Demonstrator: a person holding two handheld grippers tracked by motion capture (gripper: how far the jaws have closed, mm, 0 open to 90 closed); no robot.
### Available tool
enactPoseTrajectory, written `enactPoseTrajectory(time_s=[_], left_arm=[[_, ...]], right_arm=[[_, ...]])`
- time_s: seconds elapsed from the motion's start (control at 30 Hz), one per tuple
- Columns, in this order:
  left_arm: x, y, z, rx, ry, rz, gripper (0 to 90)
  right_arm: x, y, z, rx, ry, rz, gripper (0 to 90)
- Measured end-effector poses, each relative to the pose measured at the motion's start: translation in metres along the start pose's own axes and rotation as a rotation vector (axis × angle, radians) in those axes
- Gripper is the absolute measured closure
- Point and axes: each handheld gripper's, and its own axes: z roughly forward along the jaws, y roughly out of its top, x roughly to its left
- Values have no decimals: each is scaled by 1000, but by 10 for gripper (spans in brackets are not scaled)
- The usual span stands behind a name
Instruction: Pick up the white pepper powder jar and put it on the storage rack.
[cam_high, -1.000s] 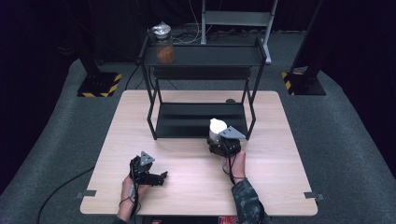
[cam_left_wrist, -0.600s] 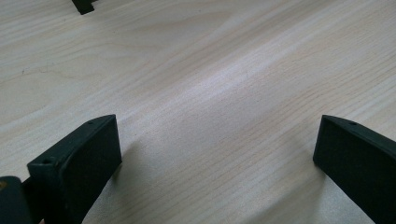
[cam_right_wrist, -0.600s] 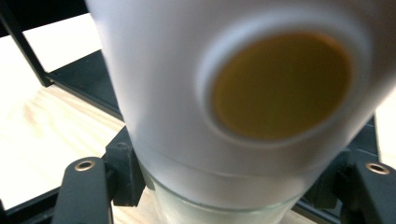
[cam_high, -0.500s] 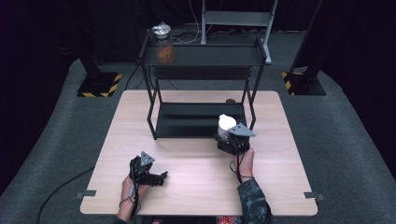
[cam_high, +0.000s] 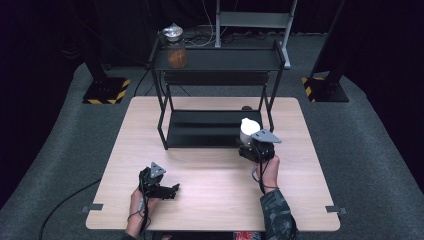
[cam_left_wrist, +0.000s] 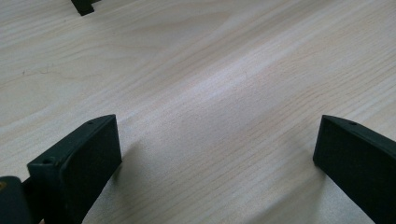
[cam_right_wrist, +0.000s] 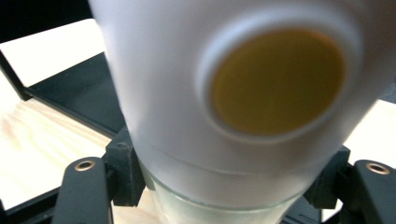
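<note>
My right gripper (cam_high: 254, 145) is shut on a white-capped glass jar (cam_high: 246, 128) and holds it off the table at the front right of the black rack's lower shelf (cam_high: 200, 131). In the right gripper view the jar (cam_right_wrist: 187, 93) looms close; its white cap has a round amber disc, and the glass body sits between the jaws of my right gripper (cam_right_wrist: 229, 186). My left gripper (cam_high: 171, 190) rests on the table near the front left. In the left gripper view my left gripper (cam_left_wrist: 217, 154) stands open over bare wood.
The two-tier black rack stands at the back middle of the wooden table (cam_high: 310, 165). On its top shelf (cam_high: 230, 59), at the left end, is a glass jar with orange contents and a foil-like top (cam_high: 176, 50). A dark floor surrounds the table.
My right gripper has risen with the jar and moved farther back toward the rack's right front post. The left gripper has stayed where it was.
</note>
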Motion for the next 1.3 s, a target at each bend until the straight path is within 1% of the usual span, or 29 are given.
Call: enactPoseTrajectory(time_s=[0.1, 0.47, 0.6, 0.93, 1.07, 1.3], left_arm=[[1, 0, 0, 0, -2, -2, 3], [1, 0, 0, 1, -3, -3, 3], [0, 0, 0, 0, -1, 0, 2], [0, 0, 0, 0, -2, -1, 3], [1, 0, 0, 0, -2, -1, 3], [0, 0, 0, 0, -1, 0, 3]], right_arm=[[-3, 2, -4, -8, -9, 6, 297], [-11, 13, -15, -18, -34, 0, 297], [-15, 15, -17, -24, -40, 14, 297], [-19, 23, -22, -35, -54, 6, 297], [-20, 28, -23, -37, -55, -5, 297], [-21, 33, -24, -42, -61, -6, 297]])
